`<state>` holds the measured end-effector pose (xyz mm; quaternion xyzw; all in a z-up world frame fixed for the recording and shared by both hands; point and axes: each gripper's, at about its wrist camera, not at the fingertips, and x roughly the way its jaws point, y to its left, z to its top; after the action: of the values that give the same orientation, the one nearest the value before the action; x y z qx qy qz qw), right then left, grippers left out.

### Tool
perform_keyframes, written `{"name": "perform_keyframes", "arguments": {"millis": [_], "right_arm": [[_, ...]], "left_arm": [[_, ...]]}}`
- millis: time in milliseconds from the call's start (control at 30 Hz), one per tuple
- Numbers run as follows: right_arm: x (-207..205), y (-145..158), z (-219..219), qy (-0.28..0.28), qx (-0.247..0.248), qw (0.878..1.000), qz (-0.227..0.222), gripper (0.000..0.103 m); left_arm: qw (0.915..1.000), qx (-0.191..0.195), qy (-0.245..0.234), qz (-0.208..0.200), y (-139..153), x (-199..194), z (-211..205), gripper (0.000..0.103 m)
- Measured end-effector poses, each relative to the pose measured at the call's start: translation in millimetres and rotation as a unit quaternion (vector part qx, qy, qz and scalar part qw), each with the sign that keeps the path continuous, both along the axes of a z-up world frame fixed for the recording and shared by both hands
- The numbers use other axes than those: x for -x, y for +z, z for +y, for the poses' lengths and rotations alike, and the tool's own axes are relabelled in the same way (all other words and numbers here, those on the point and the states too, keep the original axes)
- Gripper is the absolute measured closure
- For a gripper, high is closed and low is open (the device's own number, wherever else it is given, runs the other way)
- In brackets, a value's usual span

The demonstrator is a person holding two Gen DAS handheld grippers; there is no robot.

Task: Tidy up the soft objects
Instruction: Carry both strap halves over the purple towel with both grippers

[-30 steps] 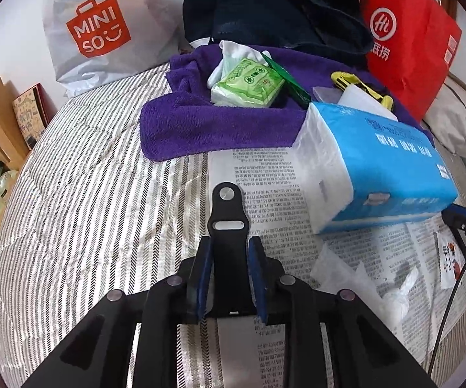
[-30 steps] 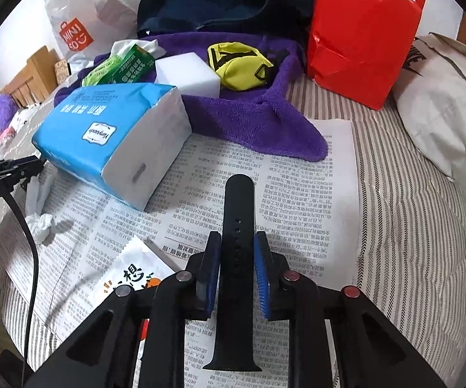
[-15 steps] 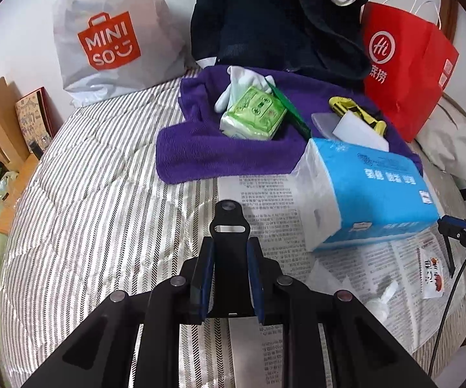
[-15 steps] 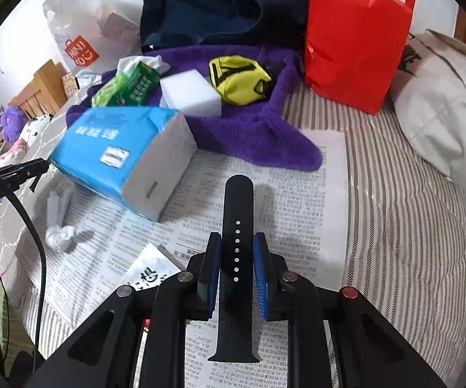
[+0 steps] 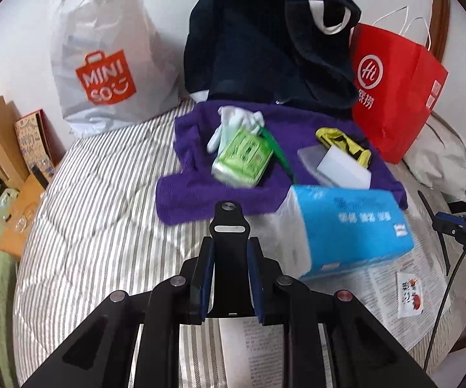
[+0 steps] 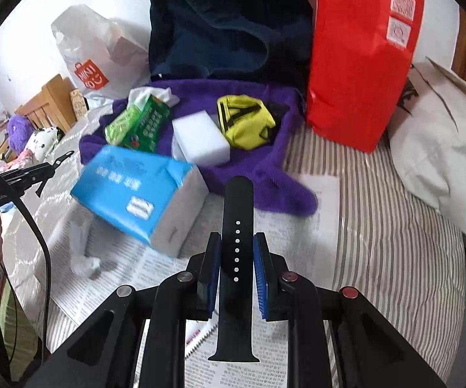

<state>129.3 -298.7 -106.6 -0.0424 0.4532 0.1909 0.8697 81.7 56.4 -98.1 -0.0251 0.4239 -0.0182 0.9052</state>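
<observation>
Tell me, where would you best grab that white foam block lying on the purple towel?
Grip the white foam block across its two long flat sides, coming down from above. It lies flat on the purple towel with its top bare. The yellow pouch crowds its far end and the blue tissue pack sits close in front, so a sideways approach looks cramped. Both grippers already hold watch-band pieces.

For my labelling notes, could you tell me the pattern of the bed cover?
Striped bed cover: thin grey-brown and white lines, clearest in the left wrist view.

Fluffy purple towel [image 6: 265, 168], glossy blue plastic tissue pack [image 6: 129, 187], matt black rubbery strap [image 6: 237, 226], printed newspaper [image 6: 168, 274].
</observation>
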Motion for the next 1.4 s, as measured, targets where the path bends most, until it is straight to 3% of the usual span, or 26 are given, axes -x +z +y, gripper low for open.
{"name": "perform_keyframes", "arguments": {"millis": [267,667,1400], "right_arm": [[-18,22,10,0.008,-0.01,1.0,-0.016,0.083],[-65,38,27,0.003,-0.03,0.999,-0.02,0.083],[-157,-3,38,-0.033,-0.017,0.999,0.015,0.083]], "left_arm": [[0.9999,-0.005,-0.009,-0.013,21,-23,-4,0.083],[0.9996,0.004,-0.027,-0.012,28,-70,-9,0.083],[0.9989,0.017,-0.045,0.002,15,-150,-18,0.083]]}}
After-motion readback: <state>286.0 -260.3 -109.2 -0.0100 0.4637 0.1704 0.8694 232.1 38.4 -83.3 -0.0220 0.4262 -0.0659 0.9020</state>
